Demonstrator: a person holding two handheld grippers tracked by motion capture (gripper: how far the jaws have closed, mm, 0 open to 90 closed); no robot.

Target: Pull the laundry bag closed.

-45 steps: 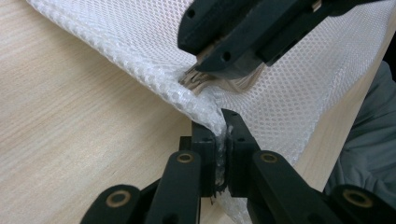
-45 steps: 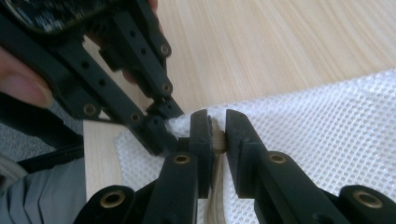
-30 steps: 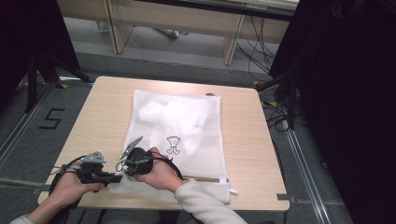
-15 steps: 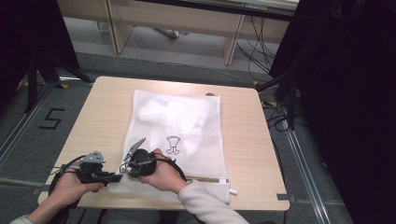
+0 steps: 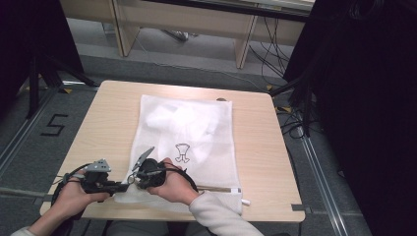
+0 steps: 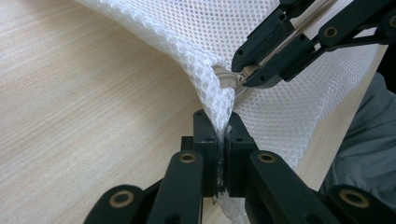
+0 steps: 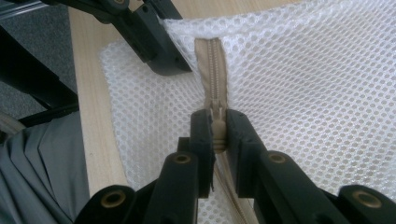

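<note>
The white mesh laundry bag (image 5: 189, 147) lies flat on the light wooden bench (image 5: 103, 118), its near edge toward you; the fabric is an open honeycomb net, soft and slightly rumpled, with a small black drawing printed near its middle and a paler bundle showing through its far half. A beige zipper (image 7: 211, 70) with fine teeth runs along the near edge, ending at the bag's near left corner.

Your right hand-held gripper (image 7: 217, 135) has its jaws closed on the zipper pull (image 7: 218, 132), a small beige tab held upright between the two black pads. Your left hand-held gripper (image 6: 219, 149) is closed on the mesh at the bag's corner, where the net gathers into a raised fold that climbs from its jaws. The two grippers meet almost tip to tip at that corner: in the left gripper view the right gripper's jaws come in from the upper right, pinched at the zipper's end.

In the high view your right hand (image 5: 169, 179) reaches across your body toward the left, wrist bent, sleeve pale grey; your left hand (image 5: 74, 194) rests at the bench's near left corner, a cable looping beside it.

Beyond the bench stand wooden furniture legs (image 5: 123, 29) and loose cables on a grey floor (image 5: 162, 54); a "5" (image 5: 53, 125) is marked on the floor at the left.
</note>
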